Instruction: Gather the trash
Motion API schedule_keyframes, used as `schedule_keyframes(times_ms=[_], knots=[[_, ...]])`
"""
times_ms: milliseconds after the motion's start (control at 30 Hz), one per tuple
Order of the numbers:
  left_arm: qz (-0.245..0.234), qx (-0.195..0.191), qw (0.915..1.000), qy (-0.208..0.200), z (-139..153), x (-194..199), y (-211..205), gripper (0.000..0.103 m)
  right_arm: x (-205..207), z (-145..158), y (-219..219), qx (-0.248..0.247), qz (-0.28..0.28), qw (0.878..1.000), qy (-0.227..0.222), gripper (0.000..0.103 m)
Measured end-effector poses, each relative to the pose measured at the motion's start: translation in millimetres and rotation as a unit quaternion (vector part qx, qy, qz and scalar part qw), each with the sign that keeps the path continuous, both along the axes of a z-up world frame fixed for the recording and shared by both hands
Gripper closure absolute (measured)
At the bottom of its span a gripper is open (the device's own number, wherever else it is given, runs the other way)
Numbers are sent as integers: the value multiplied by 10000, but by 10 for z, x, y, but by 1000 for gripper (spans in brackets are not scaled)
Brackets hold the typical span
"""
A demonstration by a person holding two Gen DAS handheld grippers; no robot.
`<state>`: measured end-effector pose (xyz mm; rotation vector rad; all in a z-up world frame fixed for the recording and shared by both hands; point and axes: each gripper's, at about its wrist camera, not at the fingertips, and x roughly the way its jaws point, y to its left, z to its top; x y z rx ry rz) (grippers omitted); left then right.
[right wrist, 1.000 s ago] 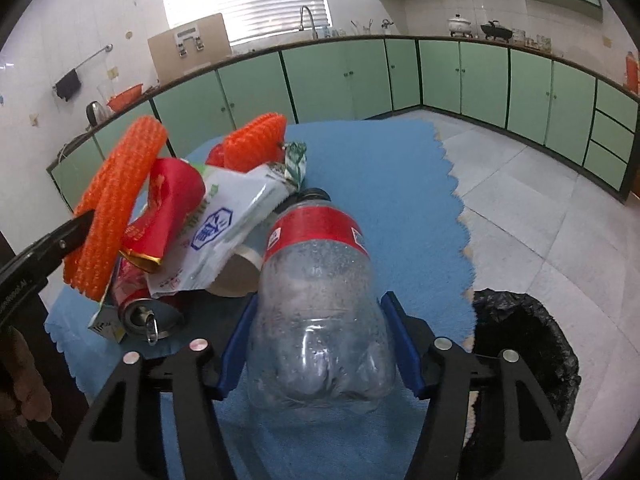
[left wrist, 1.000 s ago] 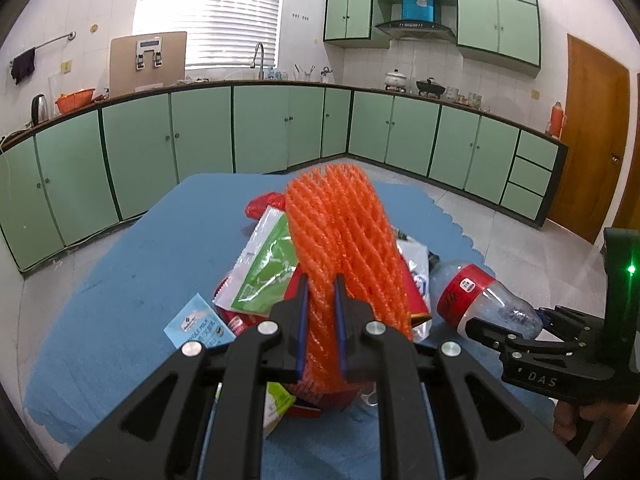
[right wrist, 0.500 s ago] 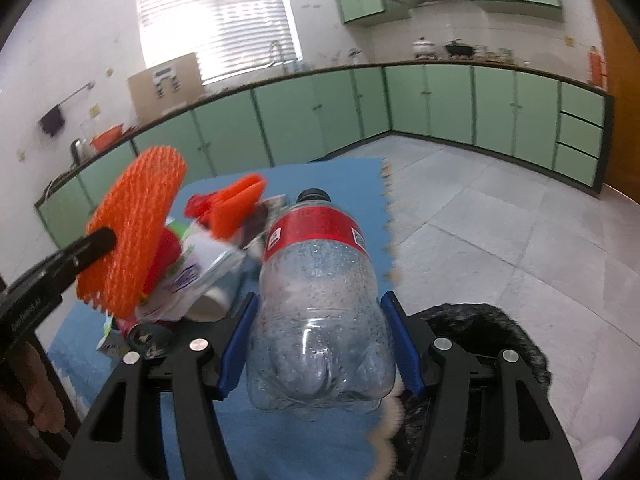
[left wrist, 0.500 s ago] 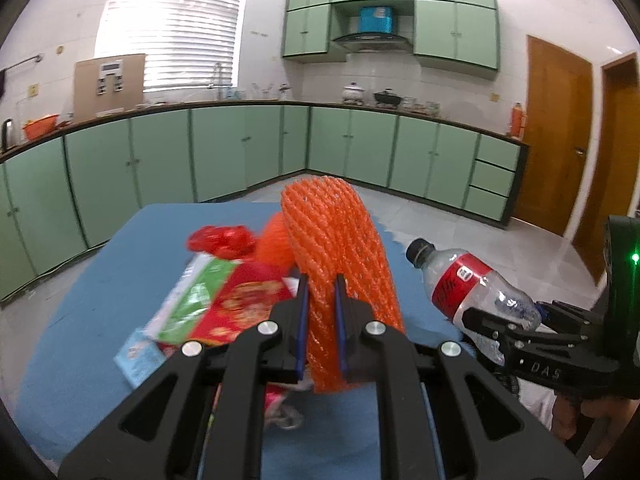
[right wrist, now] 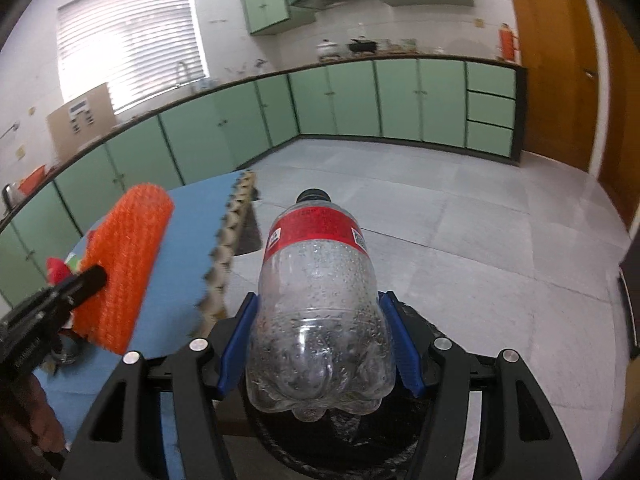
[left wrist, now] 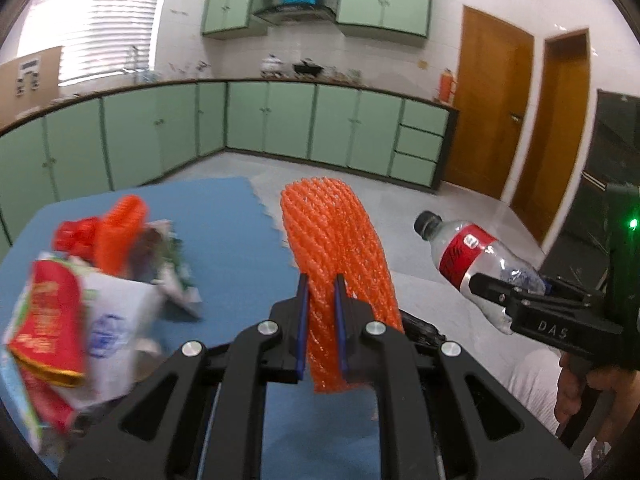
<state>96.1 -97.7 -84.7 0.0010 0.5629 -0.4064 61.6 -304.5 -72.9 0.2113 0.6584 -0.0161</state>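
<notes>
Left wrist | blue mat (left wrist: 224, 220) | green cabinets (left wrist: 288, 120) | tiled floor (left wrist: 460, 216)

I'm working in a home kitchen. Green cabinets (right wrist: 352, 100) line the walls under a dark countertop (left wrist: 280, 80), with a range hood (left wrist: 294, 12), pots (right wrist: 362, 46) and a faucet (right wrist: 182, 68) by the blinded window (right wrist: 132, 40).
</notes>
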Motion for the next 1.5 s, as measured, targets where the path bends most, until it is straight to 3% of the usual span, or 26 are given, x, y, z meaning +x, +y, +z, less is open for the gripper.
schedule_keyframes(times_ms=[100,133,167,200,267,567,700,833,1033,1333,1500], knots=[[-222,54,9996,160,-131,119,-207,87,5,-44,-138,9,-125,9999,45,41],[-276,61,9994,207,-166,152,-254,82,13,-62,-177,28,-157,9999,63,41],[-294,103,9992,258,-204,187,-310,65,25,-81,-220,48,-186,9998,85,41],[-316,107,9991,277,-225,212,-344,58,15,-104,-244,56,-204,9997,99,41],[-355,112,9989,270,-257,238,-389,51,19,-160,-305,87,-240,9996,141,41],[-45,216,9996,189,-228,200,-244,48,106,-374,-335,166,-232,9988,406,41],[205,246,9994,87,-152,185,-95,44,139,-350,-253,-55,-310,9987,397,24],[393,243,9989,50,-65,158,44,41,120,-270,-197,-113,-313,9990,286,19],[805,330,9960,-193,97,-1,390,27,127,-122,31,-100,-146,9998,121,8],[1953,555,9786,-331,272,-349,1287,20,241,90,857,62,845,9963,-165,6],[2623,779,9616,-199,218,-584,1759,20,324,220,1451,268,1583,9863,-384,6]])
